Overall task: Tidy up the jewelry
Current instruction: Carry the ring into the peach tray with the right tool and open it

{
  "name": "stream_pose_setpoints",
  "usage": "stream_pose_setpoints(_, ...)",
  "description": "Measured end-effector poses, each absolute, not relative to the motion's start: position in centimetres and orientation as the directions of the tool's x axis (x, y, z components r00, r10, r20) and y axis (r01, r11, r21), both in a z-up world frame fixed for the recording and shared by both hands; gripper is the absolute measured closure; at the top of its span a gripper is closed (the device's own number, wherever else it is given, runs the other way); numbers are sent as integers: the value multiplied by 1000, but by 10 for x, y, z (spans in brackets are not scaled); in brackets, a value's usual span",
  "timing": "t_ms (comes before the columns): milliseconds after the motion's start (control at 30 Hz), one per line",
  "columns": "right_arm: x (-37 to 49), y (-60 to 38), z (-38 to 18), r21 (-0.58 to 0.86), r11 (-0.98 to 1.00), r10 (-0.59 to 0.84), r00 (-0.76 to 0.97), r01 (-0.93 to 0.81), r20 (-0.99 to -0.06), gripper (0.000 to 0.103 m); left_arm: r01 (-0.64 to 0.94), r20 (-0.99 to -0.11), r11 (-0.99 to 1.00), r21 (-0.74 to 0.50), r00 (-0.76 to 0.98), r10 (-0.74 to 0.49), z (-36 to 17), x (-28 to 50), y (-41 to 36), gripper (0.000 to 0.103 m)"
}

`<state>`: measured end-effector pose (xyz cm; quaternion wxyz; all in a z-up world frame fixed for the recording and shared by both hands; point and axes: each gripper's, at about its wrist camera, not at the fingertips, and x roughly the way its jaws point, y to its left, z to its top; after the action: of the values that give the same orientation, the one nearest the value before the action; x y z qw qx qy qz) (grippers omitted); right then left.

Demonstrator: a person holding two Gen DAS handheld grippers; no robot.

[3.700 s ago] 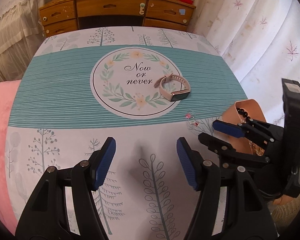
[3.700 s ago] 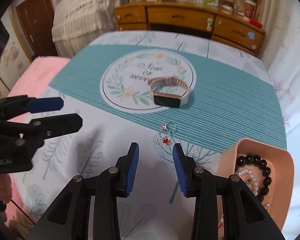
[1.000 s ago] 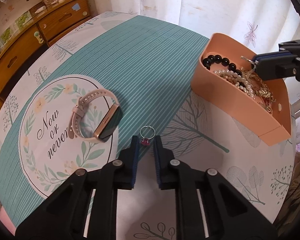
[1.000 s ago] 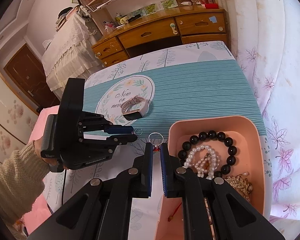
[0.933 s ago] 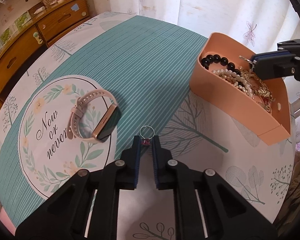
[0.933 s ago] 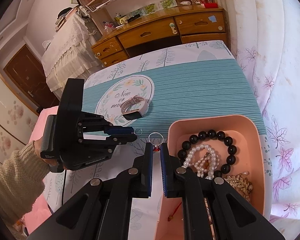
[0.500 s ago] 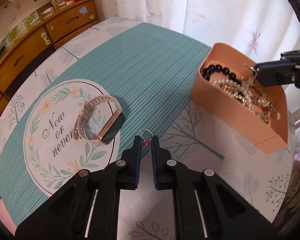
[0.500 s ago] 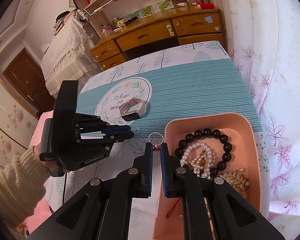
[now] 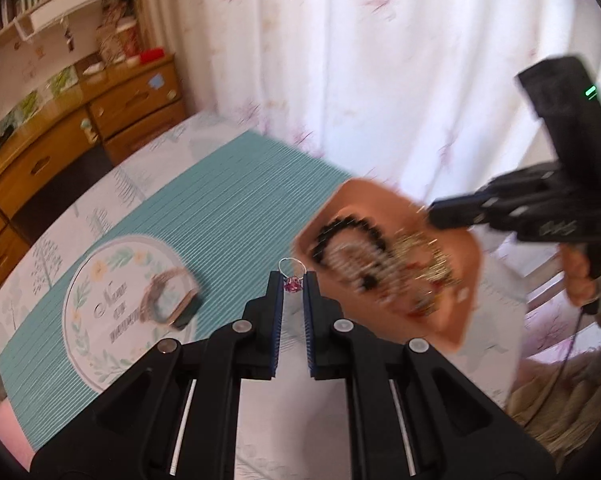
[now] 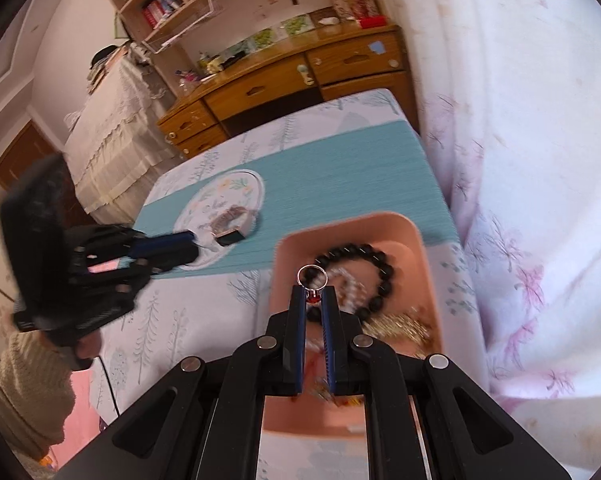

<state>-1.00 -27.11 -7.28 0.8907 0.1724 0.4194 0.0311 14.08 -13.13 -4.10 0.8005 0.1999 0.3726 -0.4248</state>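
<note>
While the left gripper [image 9: 293, 280] is raised above the cloth-covered table [image 9: 228, 216], its blue ribbed pads are clamped on a small ring [image 9: 292, 276]: a thin silver wire loop standing up past the fingertips, with a faceted pink-red stone pinched between them. Left of the gripper, a watch [image 9: 172, 300] with a pale pink strap curled into an oval and a dark rectangular face lies on the round white medallion printed with a leaf wreath and script lettering. Teal stripes of the tablecloth run across the middle. Right of the ring sits a peach-coloured plastic tray [image 9: 448, 320] with rounded corners, blurred here, holding a bracelet of round black beads [image 9: 340, 228], a strand of white pearls [image 9: 352, 264] and a tangle of gold-toned pieces [image 9: 424, 256].

Seen from the right wrist, the left gripper [image 10: 184, 244] appears at the left edge as a black, angular frame held by a hand in a knitted cream sleeve, its tips over the medallion near the watch [image 10: 230, 228]. At the centre, the right gripper [image 10: 313, 294] is closed on a second ring [image 10: 312, 280], a smooth silver band with a red stone gripped between the narrow pads, held above the tray [image 10: 420, 248] and over the black beads [image 10: 364, 272]. Farther right hangs a soft white curtain [image 10: 520, 160] with pink leaf prints.
</note>
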Motion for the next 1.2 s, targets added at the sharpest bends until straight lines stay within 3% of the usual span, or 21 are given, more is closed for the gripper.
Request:
stream_pose_setpoints(200, -39, -292, -90, 352, 924, 189, 620, 151, -762, 95, 844, -772, 536, -31, 320, -549, -31, 102, -168, 95)
stream_pose_setpoints(633, -72, -293, -108, 390, 908, 225, 604, 155, -764, 95, 801, -830, 570, -183, 185, -526, -84, 67, -202, 95)
stream_pose_setpoints(1200, -59, -273, -120, 418, 901, 283, 579, 111, -765, 95, 759, -865, 630, -167, 194, -463, -95, 50, -195, 95)
